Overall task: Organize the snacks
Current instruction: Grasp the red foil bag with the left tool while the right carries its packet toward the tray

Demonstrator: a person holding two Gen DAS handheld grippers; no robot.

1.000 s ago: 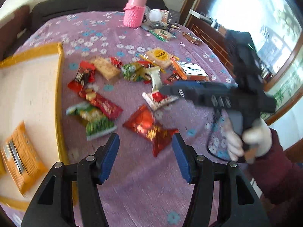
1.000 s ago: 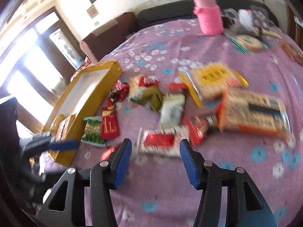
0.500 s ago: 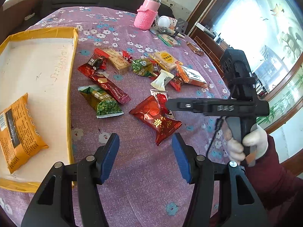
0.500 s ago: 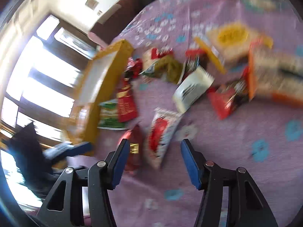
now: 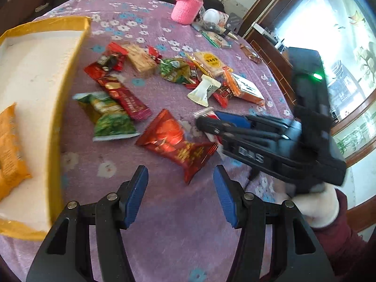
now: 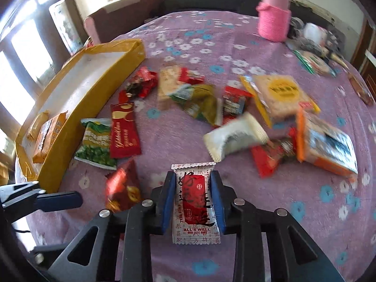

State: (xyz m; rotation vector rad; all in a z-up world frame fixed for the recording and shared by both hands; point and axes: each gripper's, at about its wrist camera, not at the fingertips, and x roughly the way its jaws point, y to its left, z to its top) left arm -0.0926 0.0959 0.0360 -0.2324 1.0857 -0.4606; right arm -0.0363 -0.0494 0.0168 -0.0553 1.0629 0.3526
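Note:
Several snack packets lie scattered on the purple flowered tablecloth (image 5: 164, 223). My right gripper (image 6: 193, 185) is shut on a white and red "ALL'S WELL" packet (image 6: 195, 202) lying on the cloth; it also shows in the left wrist view (image 5: 211, 122). My left gripper (image 5: 179, 188) is open and empty, just short of a shiny red packet (image 5: 178, 144). A yellow-rimmed tray (image 5: 68, 75) at the left holds an orange packet (image 5: 9, 150). A green pea packet (image 5: 108, 117) and a dark red bar (image 5: 124, 98) lie beside the tray.
A pink knit-covered bottle (image 5: 188, 7) stands at the far side with small clutter around it. An orange boxed snack (image 6: 326, 145), a white packet (image 6: 235, 136) and a yellow cracker pack (image 6: 282, 94) lie to the right. A wooden cabinet and window are beyond the table's right edge.
My right gripper has moved down over the white and red packet and closed on it. My left gripper has moved closer to the shiny red packet, still open.

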